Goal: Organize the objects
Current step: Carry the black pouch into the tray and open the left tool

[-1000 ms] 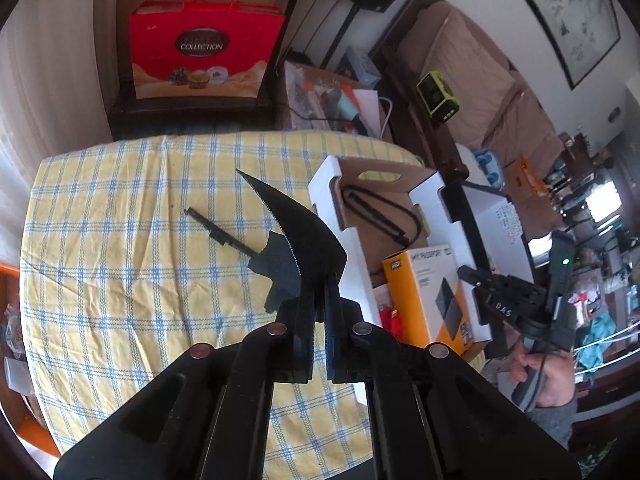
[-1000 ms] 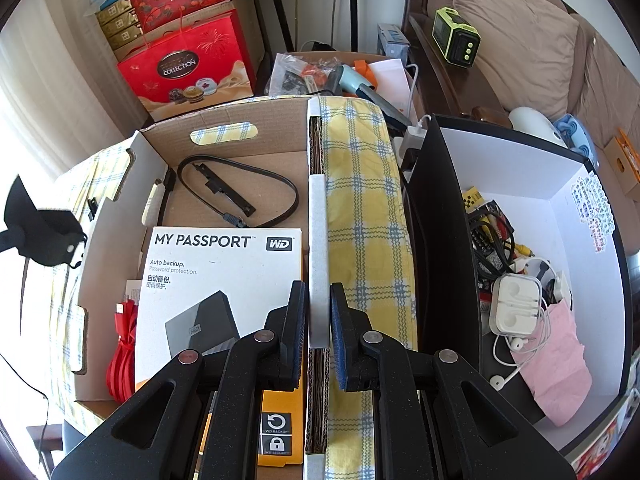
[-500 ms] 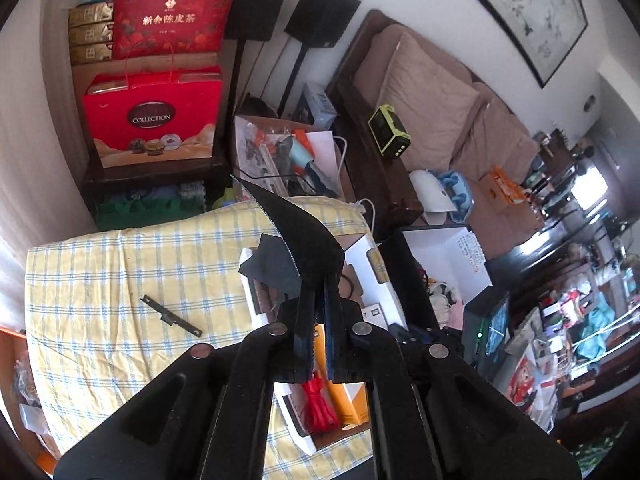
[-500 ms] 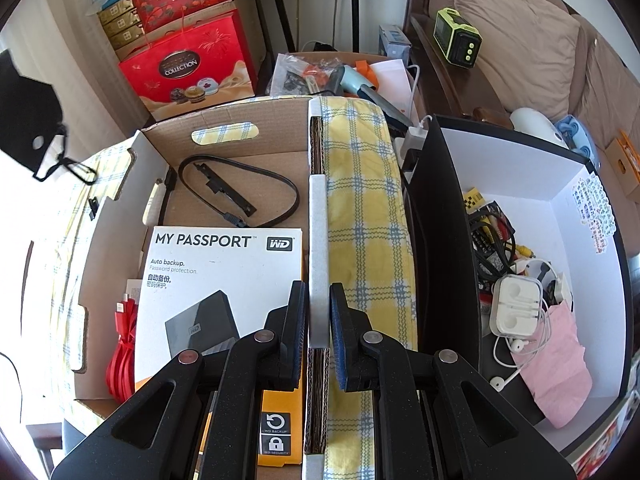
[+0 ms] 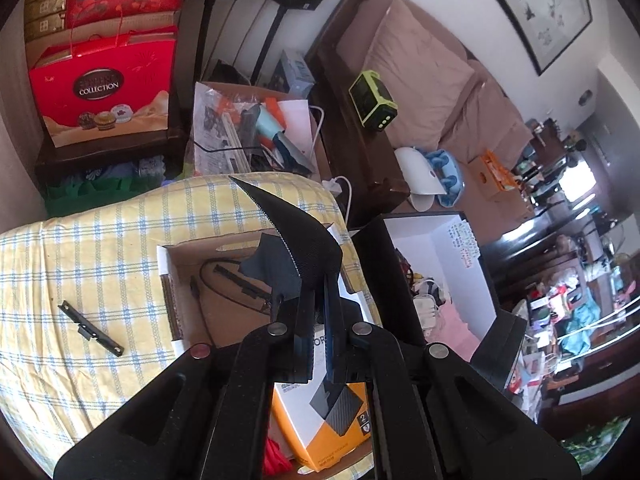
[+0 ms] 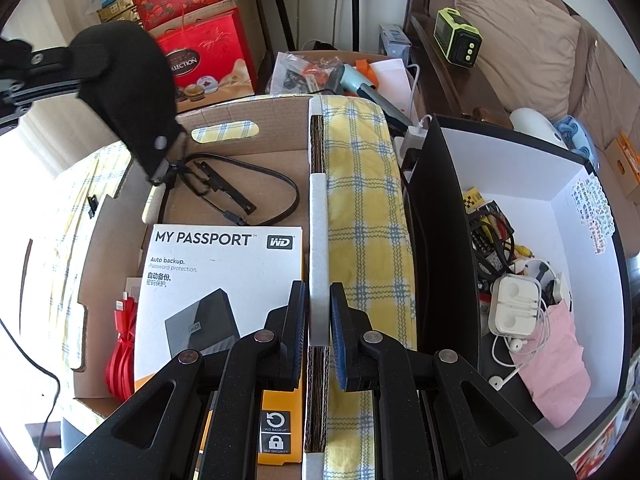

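A black fabric pouch (image 5: 298, 248) is being held clamped in the left claw (image 5: 318, 344), pinched by its near end so that its long axis is running up and away from the fingertips, with the pointed far corner aimed toward the sofa side of the room. It is being hung over the open cardboard box (image 5: 224, 242), directly above the coiled black cable (image 6: 256, 184) on the box floor, so a drop into it is judged to be the coming move. The box's right wall (image 6: 319, 248) is being gripped by the right claw (image 6: 319, 336), pressed together on the white-edged cardboard, steadying it on the checked tabletop (image 5: 80, 264). Inside, a white-and-orange carton (image 6: 216, 280) is being shown with "MY PASSPORT", "WD", "Auto backup. Password protection." and "WD BACKUP" readable. "COLLECTION" is being displayed on a red gift bag (image 5: 104, 88) behind
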The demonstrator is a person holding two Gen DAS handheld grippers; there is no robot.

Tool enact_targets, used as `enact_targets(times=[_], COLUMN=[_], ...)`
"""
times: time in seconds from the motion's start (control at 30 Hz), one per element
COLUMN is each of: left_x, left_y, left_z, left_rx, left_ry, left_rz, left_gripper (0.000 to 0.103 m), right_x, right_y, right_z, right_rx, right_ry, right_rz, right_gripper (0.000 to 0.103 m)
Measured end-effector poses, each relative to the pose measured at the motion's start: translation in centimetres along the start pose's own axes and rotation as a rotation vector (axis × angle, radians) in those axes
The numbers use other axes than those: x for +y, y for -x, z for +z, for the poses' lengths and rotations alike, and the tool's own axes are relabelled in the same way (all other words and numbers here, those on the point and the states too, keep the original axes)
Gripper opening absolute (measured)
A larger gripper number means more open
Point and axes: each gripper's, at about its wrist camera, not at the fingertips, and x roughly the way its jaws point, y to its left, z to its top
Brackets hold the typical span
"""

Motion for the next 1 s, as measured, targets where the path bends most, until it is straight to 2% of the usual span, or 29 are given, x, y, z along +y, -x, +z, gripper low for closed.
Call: enact_targets(times=[0.13,0.37,0.6,0.7,0.77,0.87,0.93,1.0], left_x=[-0.2,2.2,3.2,2.6,2.3,2.4,2.4,2.4], left_y=[-1.2,-4.3,-6.8,-7.0,-6.3,-4.6,-3.4,-2.4], left_z=[0.0,-1.0,-2.9,-3.6,-3.7,-3.2,-2.9,-2.5], left_rx=[-0.001,0.089,0.217,0.237,0.21,0.165,0.137,0.112], left_ry=[0.013,0.046,-0.013,-0.064,-0.076,-0.072,-0.081,-0.099], left_rz=[-0.026,0.042,0.129,0.158,0.171,0.168,0.185,0.213], left_gripper=[0.003,0.004,0.013,0.033,0.054,0.067,0.072,0.072], right_x=[0.0,0.0,0.0,0.0,0.0,0.1,0.1,0.1], right_y=[0.0,0.0,0.0,0.0,0.1,0.2,0.2,0.2], right_z=[0.0,-0.1,-0.1,0.0,0.0,-0.1,-0.1,-0.1], right_rx=[-0.002,-0.001,-0.001,-0.001,0.0,0.0,-0.001,-0.001], right_ry=[0.003,0.009,0.008,0.007,0.004,0.008,0.009,0.008], right_rz=[0.002,-0.005,-0.006,-0.005,-0.002,-0.005,-0.006,-0.005], right_gripper=[0.012,0.013,0.013,0.013,0.013,0.013,0.013,0.013])
